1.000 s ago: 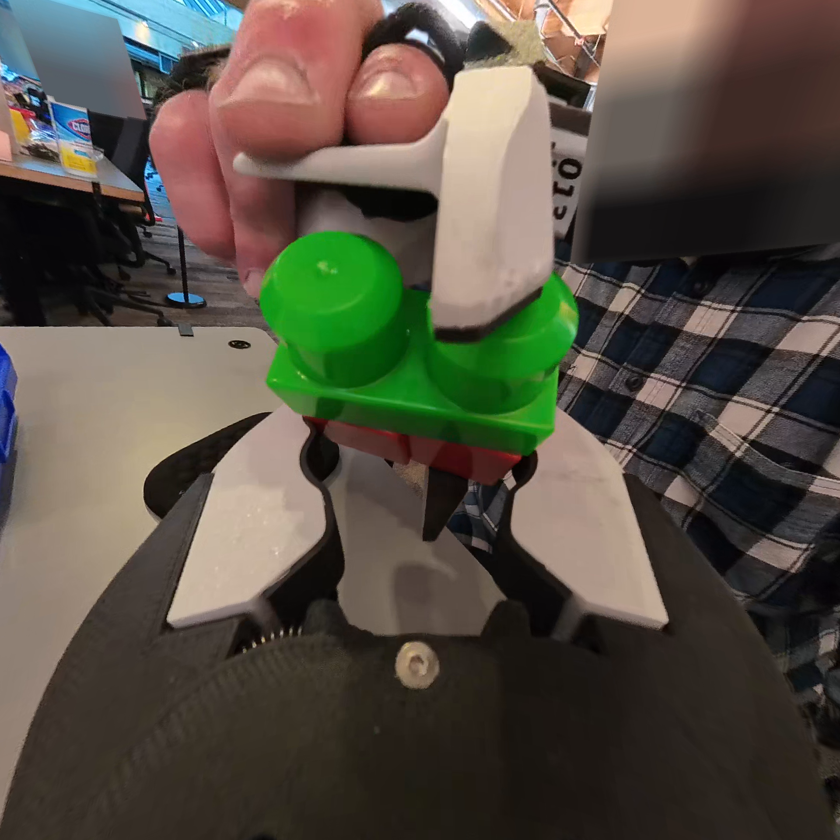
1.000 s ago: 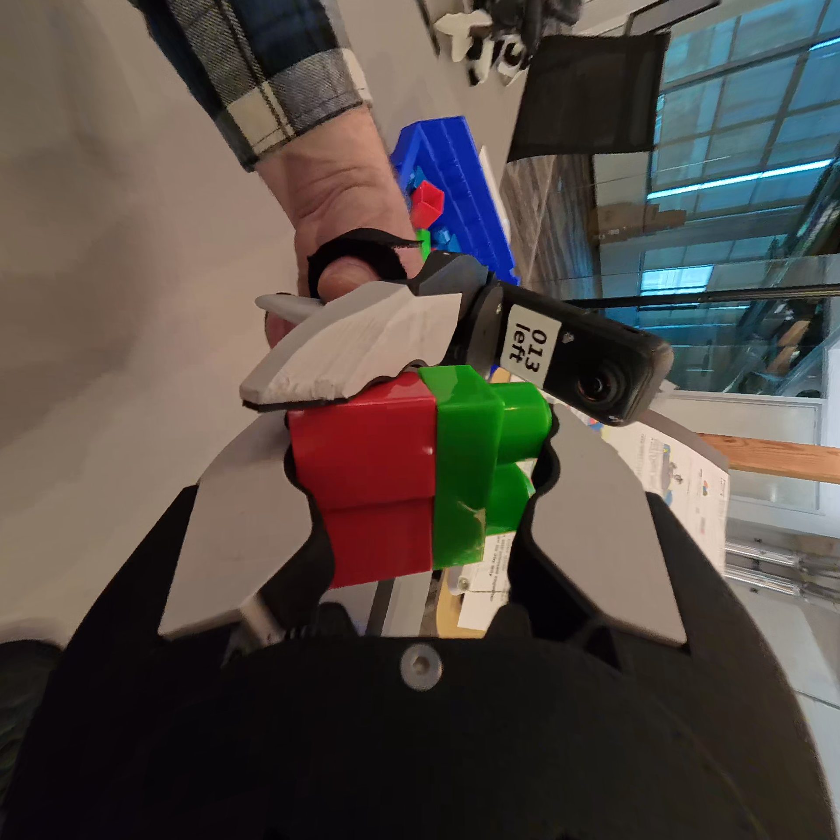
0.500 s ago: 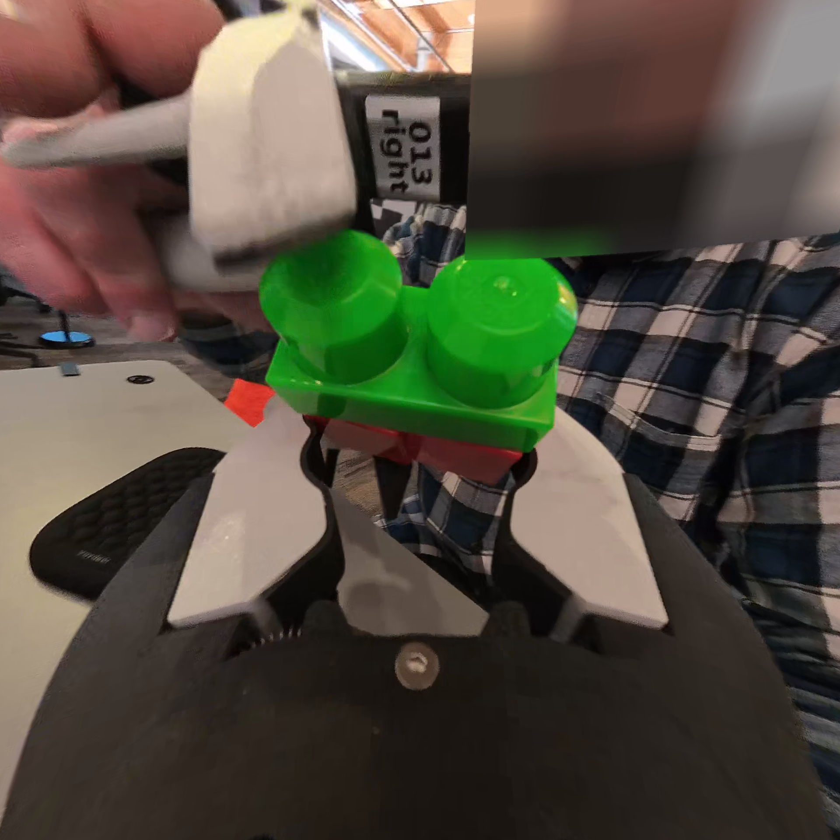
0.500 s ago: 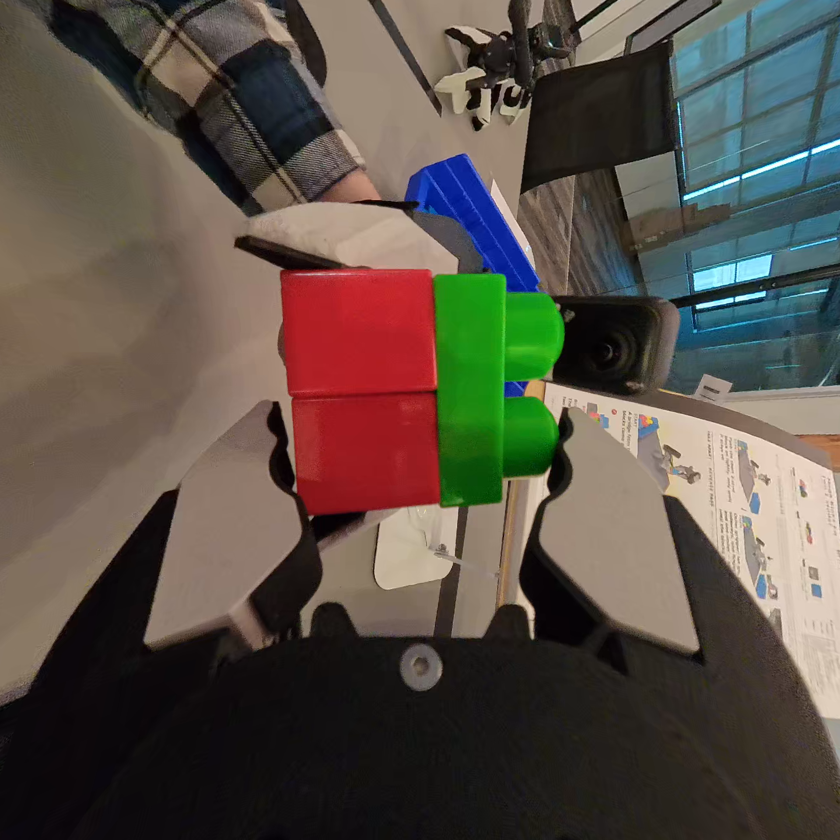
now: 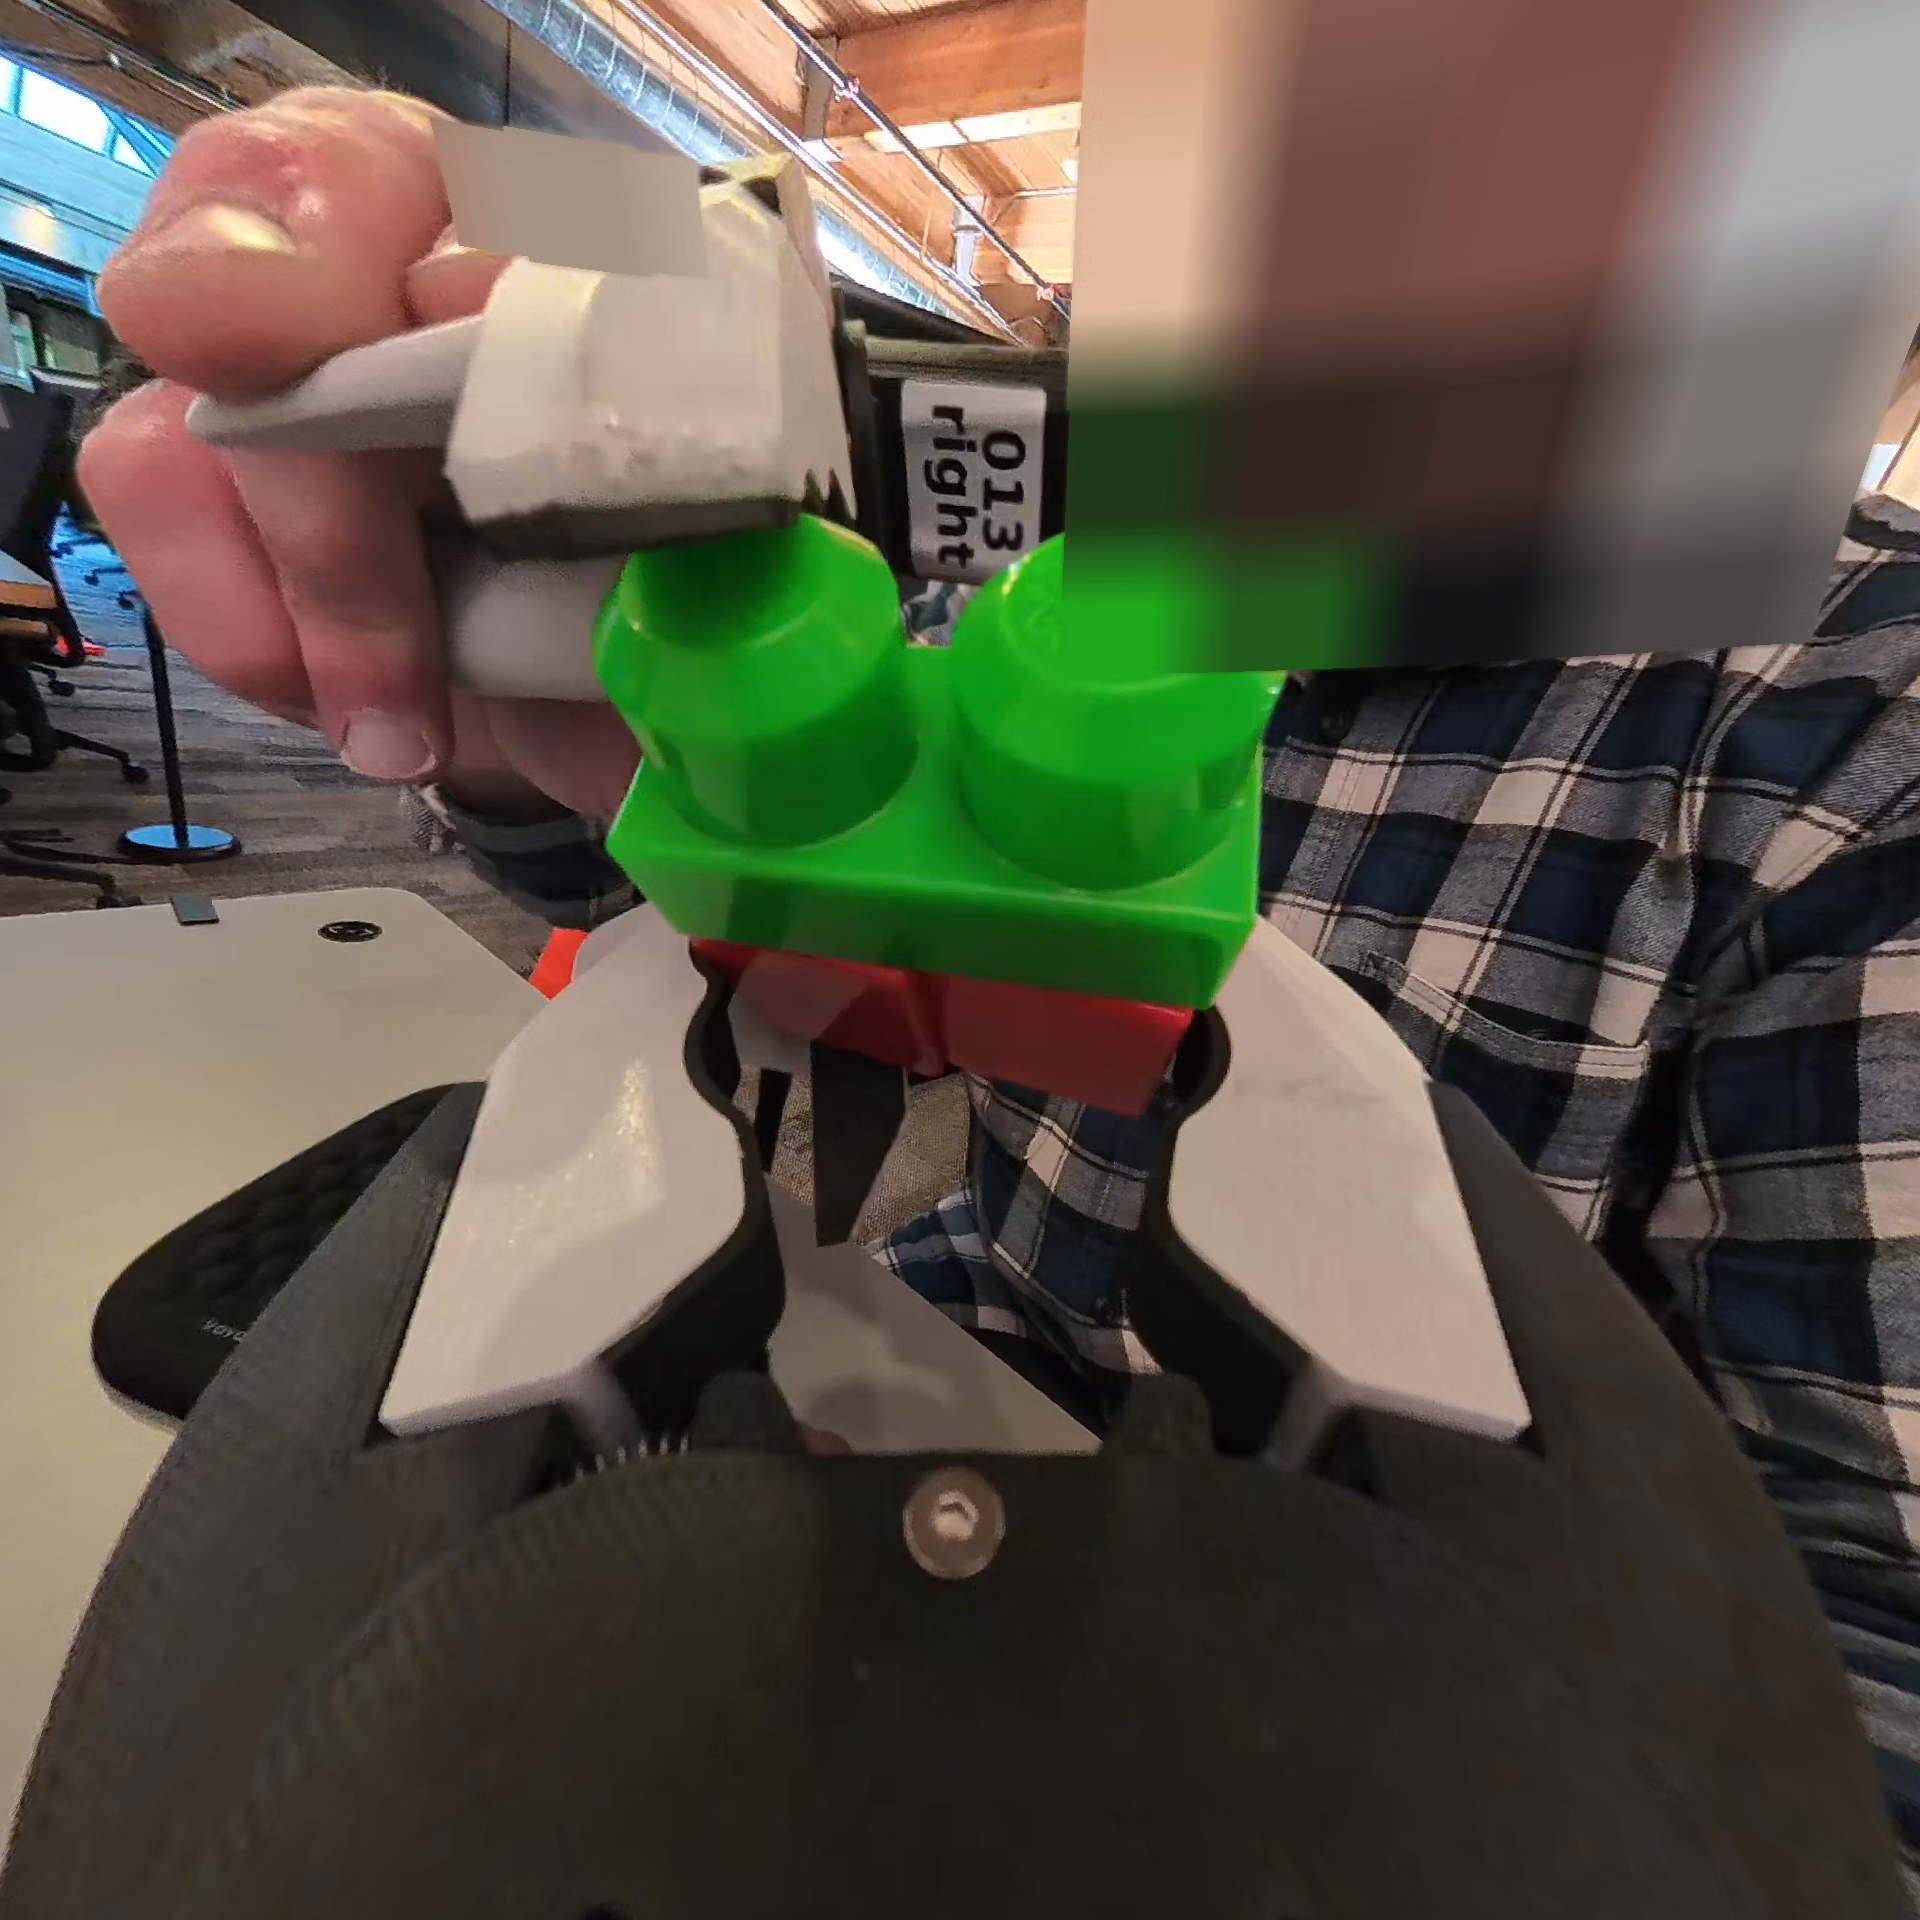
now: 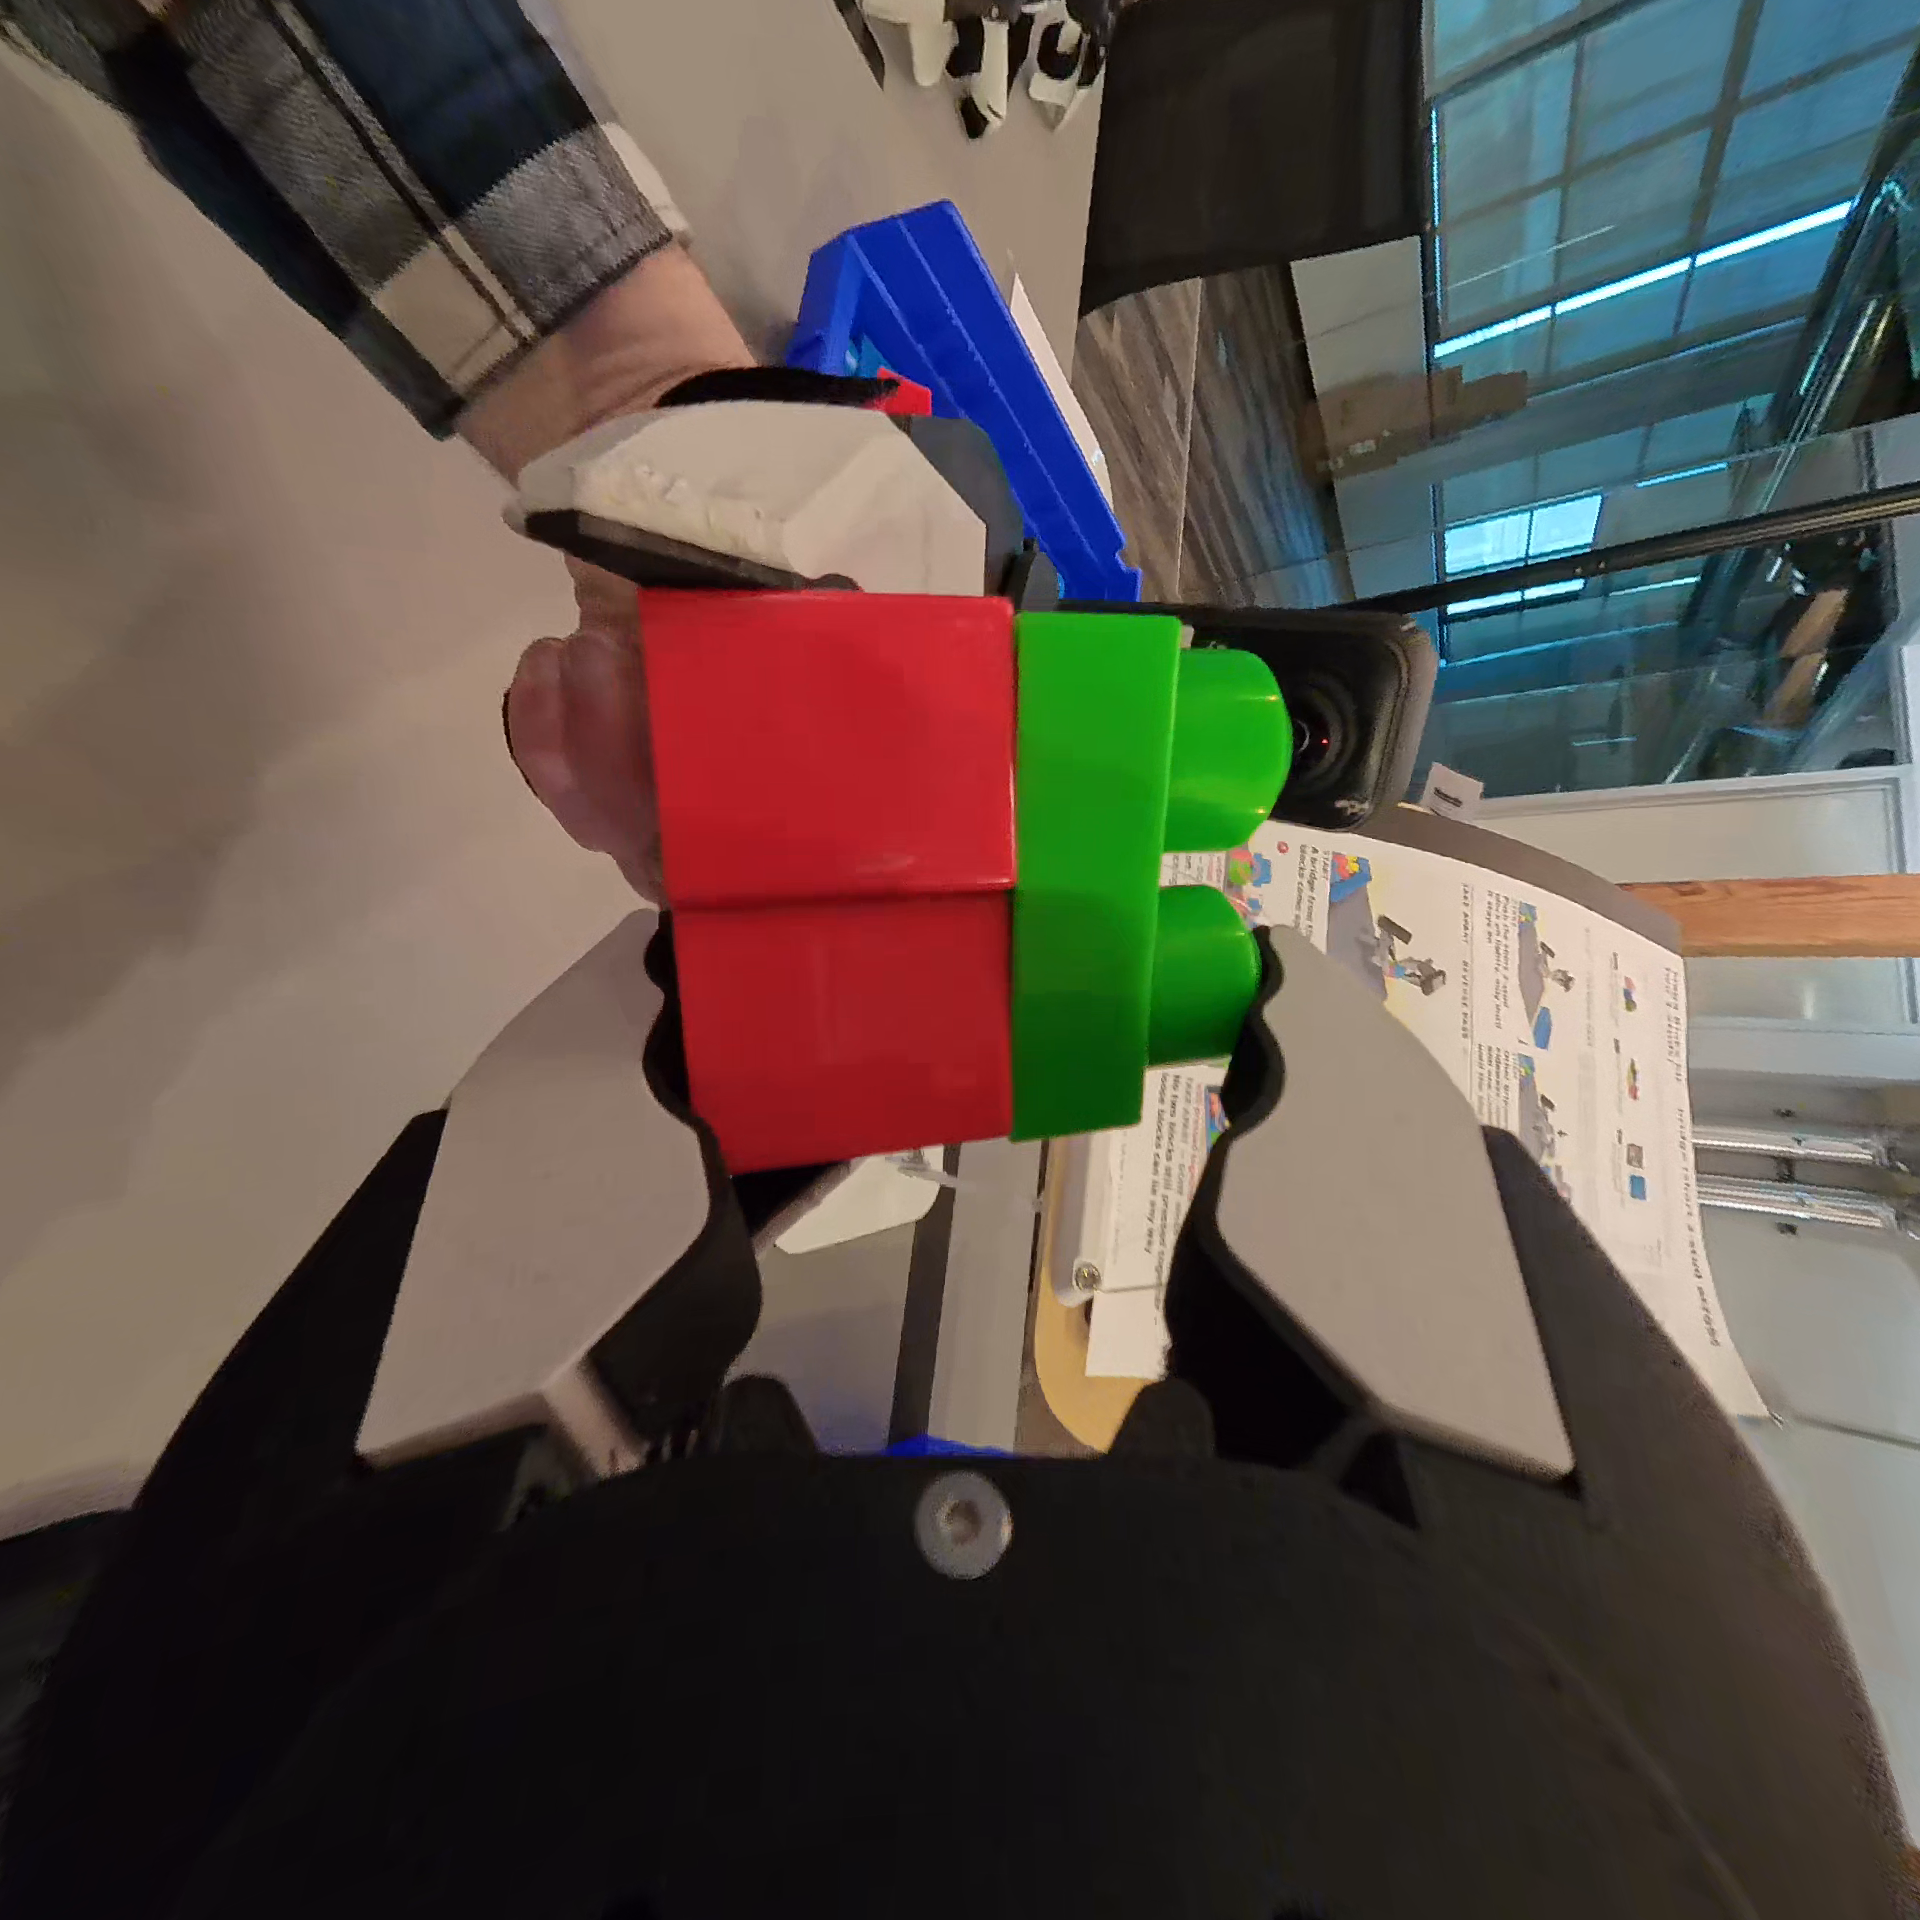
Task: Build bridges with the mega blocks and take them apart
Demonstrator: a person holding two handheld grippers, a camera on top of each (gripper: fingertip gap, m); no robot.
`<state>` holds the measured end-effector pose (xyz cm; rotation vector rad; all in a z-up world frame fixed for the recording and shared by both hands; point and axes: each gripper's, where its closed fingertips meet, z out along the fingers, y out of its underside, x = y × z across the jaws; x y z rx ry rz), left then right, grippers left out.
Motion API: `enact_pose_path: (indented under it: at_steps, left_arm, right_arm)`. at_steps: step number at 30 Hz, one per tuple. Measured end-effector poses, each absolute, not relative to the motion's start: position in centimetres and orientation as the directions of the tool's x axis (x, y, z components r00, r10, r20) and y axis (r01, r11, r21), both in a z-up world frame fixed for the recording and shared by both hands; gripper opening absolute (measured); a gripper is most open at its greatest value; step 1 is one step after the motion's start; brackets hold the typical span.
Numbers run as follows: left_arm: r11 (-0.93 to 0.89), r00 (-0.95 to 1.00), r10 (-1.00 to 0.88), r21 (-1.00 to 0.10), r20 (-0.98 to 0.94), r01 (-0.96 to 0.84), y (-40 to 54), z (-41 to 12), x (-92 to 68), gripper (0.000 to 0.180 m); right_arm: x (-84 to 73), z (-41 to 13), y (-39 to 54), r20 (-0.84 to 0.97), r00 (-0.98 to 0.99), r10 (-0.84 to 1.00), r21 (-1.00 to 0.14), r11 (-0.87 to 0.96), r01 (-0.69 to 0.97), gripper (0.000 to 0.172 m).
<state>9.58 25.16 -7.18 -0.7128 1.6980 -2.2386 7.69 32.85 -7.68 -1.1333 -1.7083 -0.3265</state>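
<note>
A green two-stud block (image 5: 935,862) sits pressed onto two red blocks (image 5: 1049,1029), and the stack is held in the air. My left gripper (image 5: 951,997) is shut on the red blocks and grips them across their outer ends. In the right wrist view the green block (image 6: 1091,883) points right and the red blocks (image 6: 831,748) point left. My right gripper (image 6: 961,997) is shut on the stack, with one pad on the lower red block's base and the other on a green stud. Its finger (image 5: 634,447) rests on the left stud. The left gripper's finger (image 6: 748,499) lies against the upper red block.
A grey table (image 5: 208,1039) with a black pad (image 5: 260,1278) lies at the left. A blue bin (image 6: 966,343) and a printed sheet (image 6: 1507,1039) lie beyond the stack. A person in a plaid shirt (image 5: 1558,935) is close behind. A small red piece (image 5: 561,956) shows by the table edge. About 6 centimetres separates my left fingertips from my right.
My right gripper opened off the stack, shifted from the right stud to the left one, and its pads came together on the stack again. My left gripper kept its grip throughout.
</note>
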Motion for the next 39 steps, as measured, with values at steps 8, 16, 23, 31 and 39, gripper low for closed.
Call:
enact_pose_path:
  at_steps: [8, 16, 23, 31, 39]
  left_arm:
    - [-0.255, -0.821, -0.537, -0.965, 0.195, -0.062, 25.6, -7.4, 10.0, 0.082]
    - [-0.196, -0.852, -0.483, -0.973, 0.202, -0.120, 24.5, -8.5, 8.8, 0.081]
    - [-0.050, -0.862, -0.445, -0.968, 0.241, -0.245, 23.4, -9.8, 8.3, 0.080]
    - [0.090, -0.835, -0.477, -0.929, 0.276, -0.359, 22.6, -12.0, 9.3, 0.080]
    - [0.214, -0.784, -0.500, -0.825, 0.368, -0.523, 22.3, -15.3, 9.6, 0.080]
  right_arm:
    - [8.4, -7.9, 33.4, 0.877, -0.082, 0.473, -0.174, 0.472, 0.864, 0.101]
    - [7.7, -8.0, 31.2, 0.691, -0.018, 0.723, -0.482, 0.479, 0.734, 0.106]
    - [7.7, -6.9, 27.8, 0.247, -0.183, 0.951, -0.738, 0.308, 0.601, 0.088]
    - [7.5, -9.1, 26.2, -0.003, -0.295, 0.955, -0.703, 0.208, 0.680, 0.069]
    - [8.5, -11.6, 25.5, -0.006, -0.338, 0.941, -0.681, 0.244, 0.691, 0.052]
